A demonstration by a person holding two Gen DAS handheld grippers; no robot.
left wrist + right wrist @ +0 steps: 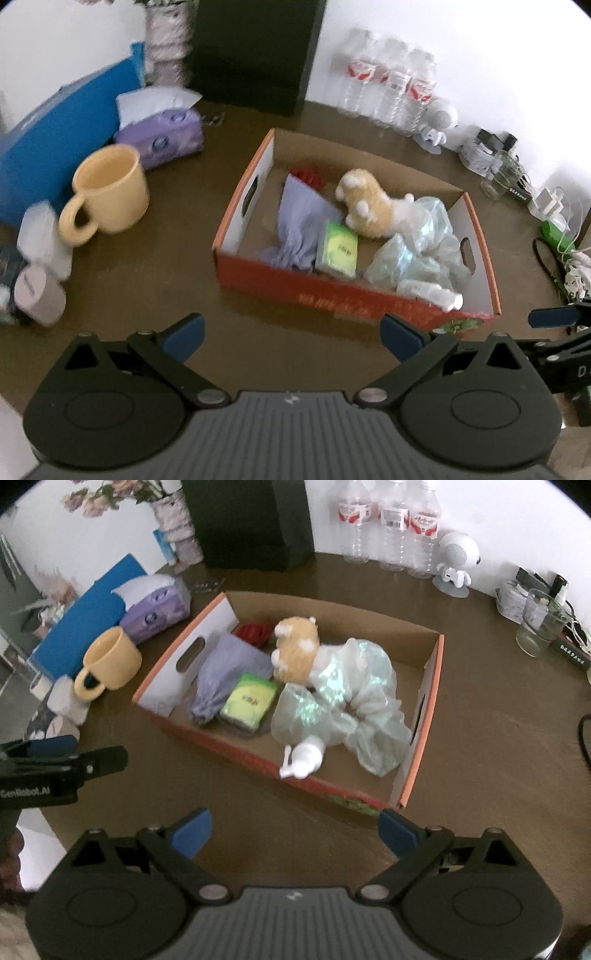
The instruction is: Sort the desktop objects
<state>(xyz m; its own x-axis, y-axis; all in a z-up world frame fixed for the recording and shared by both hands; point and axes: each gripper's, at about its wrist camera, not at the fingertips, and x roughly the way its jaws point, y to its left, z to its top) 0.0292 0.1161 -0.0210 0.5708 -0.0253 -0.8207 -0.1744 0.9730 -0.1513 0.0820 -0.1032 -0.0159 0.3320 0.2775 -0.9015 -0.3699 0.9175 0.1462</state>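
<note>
1. Brown wood made up the table [480, 738], which carried everything else.
2. An orange cardboard box [436, 686] sat near the table's middle and held the sorted things.
3. A crumpled clear plastic bag [354, 694] filled the box's right half, touching a tan plush toy [295, 646].
4. A lilac drawstring pouch [225, 672] lay along the box's left wall, just beside a green packet [251, 699].
5. A yellow mug [110, 661] stood outside the box, to its left, near a purple tissue pack [155, 609].
6. A white spray bottle [303, 757] lay inside against the box's near wall.
7. The right gripper [295, 834] hovered before the box, jaws spread and empty.
8. The left gripper [291, 339] likewise hung released, grasping nothing.
</note>
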